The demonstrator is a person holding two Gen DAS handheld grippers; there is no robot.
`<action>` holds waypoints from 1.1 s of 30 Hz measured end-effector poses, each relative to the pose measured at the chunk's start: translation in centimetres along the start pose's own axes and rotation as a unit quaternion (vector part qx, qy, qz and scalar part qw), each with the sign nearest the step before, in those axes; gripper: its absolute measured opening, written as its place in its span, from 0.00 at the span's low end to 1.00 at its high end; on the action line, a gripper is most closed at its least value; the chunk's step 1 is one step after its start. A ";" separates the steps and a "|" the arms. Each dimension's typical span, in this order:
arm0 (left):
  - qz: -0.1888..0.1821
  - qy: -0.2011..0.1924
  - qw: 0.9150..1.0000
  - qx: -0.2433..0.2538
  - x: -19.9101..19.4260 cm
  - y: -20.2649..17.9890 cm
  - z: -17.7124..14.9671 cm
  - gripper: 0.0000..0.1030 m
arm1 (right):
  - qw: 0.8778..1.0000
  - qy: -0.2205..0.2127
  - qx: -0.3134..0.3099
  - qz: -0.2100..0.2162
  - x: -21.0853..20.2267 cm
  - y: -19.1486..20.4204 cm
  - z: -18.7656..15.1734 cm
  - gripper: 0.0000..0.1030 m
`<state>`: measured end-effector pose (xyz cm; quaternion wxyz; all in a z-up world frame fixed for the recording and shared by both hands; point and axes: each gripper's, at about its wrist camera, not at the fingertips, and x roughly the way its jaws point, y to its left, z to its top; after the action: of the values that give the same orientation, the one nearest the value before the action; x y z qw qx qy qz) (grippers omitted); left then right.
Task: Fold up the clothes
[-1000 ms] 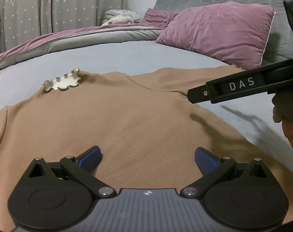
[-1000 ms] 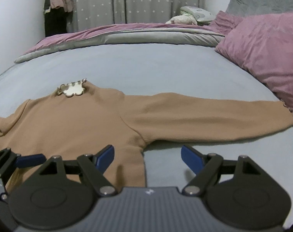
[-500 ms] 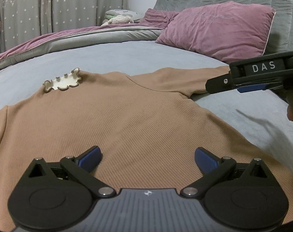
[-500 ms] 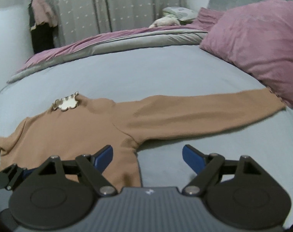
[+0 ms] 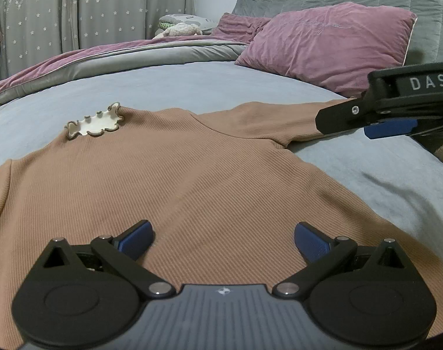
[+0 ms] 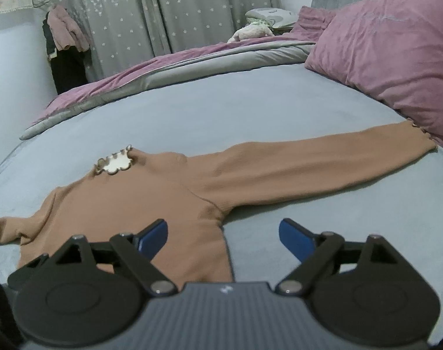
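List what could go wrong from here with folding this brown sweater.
1. The long sleeve ends right against the pink pillow; folding it in could drag or snag there.
2. Both the left gripper and right gripper are open, holding nothing; a shallow pinch might slip off the sweater.

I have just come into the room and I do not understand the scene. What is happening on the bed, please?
A person is about to fold a brown sweater that lies flat on the grey-blue bed sheet, one sleeve stretched toward the pink pillow. The left tongs hover open over the sweater's body. The right tongs have just been opening, with nothing gripped, above the sweater's side edge. No fold is made yet.
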<state>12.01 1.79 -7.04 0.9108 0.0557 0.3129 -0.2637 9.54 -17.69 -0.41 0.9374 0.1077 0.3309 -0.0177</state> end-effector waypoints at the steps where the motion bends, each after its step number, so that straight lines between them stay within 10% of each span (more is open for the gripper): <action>1: 0.000 0.000 1.000 0.000 0.0 0.0 0.0 1.00 | 1.000 -0.001 -0.001 0.001 -0.1 0.1 0.0 0.85; 25: -0.005 0.016 1.000 0.003 -1.7 0.6 0.4 1.00 | 1.000 0.010 -0.013 0.002 0.9 0.9 -0.7 0.87; 33: 0.060 0.029 0.997 -0.041 -5.1 4.0 0.3 1.00 | 1.000 0.013 -0.021 0.014 1.0 1.4 -0.7 0.87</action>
<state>10.80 7.43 -4.00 0.9170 0.0446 0.3459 -0.1935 10.01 -16.11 -1.31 0.9351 0.0925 0.3421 0.0041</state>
